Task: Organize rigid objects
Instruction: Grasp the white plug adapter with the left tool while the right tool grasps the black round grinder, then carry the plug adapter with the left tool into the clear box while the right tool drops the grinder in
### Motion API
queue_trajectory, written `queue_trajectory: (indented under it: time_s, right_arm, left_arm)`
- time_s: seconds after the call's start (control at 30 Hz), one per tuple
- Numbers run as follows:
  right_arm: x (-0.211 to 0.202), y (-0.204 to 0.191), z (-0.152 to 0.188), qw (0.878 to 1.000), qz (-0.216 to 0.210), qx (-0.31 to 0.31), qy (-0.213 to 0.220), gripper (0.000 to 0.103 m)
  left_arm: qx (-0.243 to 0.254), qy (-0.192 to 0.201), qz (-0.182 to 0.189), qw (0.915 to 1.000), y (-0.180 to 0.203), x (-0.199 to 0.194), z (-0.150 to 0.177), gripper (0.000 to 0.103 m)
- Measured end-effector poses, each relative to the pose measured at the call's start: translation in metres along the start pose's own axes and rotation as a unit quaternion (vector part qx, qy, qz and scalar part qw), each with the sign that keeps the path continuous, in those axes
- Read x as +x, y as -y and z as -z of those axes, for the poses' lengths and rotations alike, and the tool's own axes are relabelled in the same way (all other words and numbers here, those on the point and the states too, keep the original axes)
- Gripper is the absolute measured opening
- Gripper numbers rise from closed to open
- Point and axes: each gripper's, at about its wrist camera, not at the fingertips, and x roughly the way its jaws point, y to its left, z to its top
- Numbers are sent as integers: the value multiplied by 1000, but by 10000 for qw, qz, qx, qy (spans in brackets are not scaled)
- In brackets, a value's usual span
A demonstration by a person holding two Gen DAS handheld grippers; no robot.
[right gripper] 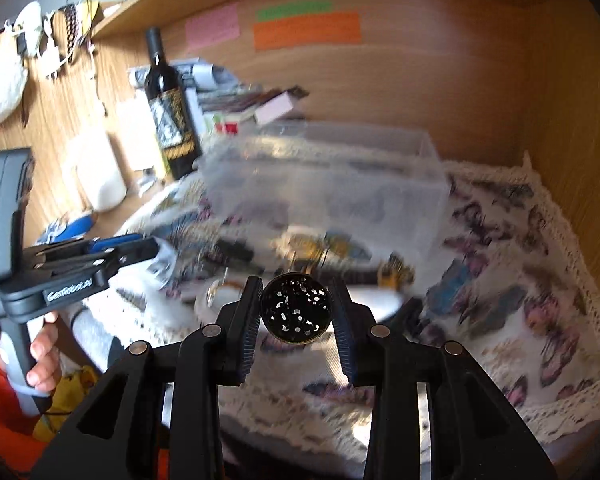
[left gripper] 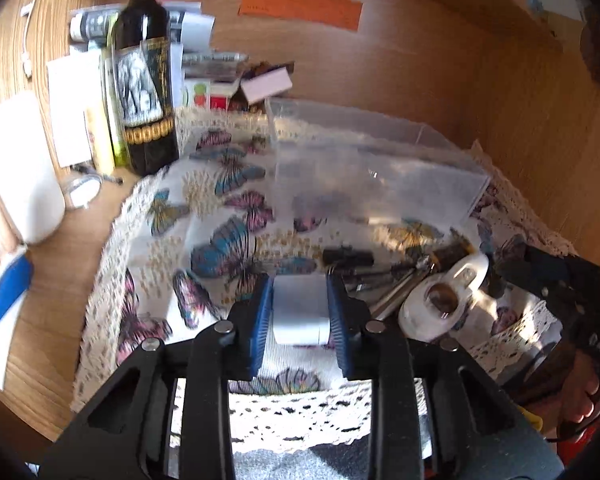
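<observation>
Left wrist view: my left gripper [left gripper: 300, 312] is clamping a white cylinder [left gripper: 300, 310], lower centre of frame, over the butterfly cloth [left gripper: 220, 216]. Clear plastic box [left gripper: 376, 168] is sitting above centre (wine bottle [left gripper: 146, 76] upper left).

Right wrist view: my right gripper [right gripper: 296, 308] is squeezing a round black perforated piece [right gripper: 296, 308], centre frame. Box [right gripper: 324, 184] is sitting above it; rest is blurring.

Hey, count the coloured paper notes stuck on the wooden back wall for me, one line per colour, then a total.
Pink note: 1
Green note: 1
Orange note: 1
Total: 3
</observation>
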Motion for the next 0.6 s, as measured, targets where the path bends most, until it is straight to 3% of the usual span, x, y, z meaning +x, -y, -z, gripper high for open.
queue_trajectory:
  time_s: [0.27,0.6]
  right_arm:
    - [-5,11,-29,9990,171,-6,416,31]
    - [6,29,-72,9965,366,-17,745,31]
  left_arm:
    - [236,242,-33,9994,5,-8,-20,28]
    - [421,720,31,9965,13,-16,-77,28]
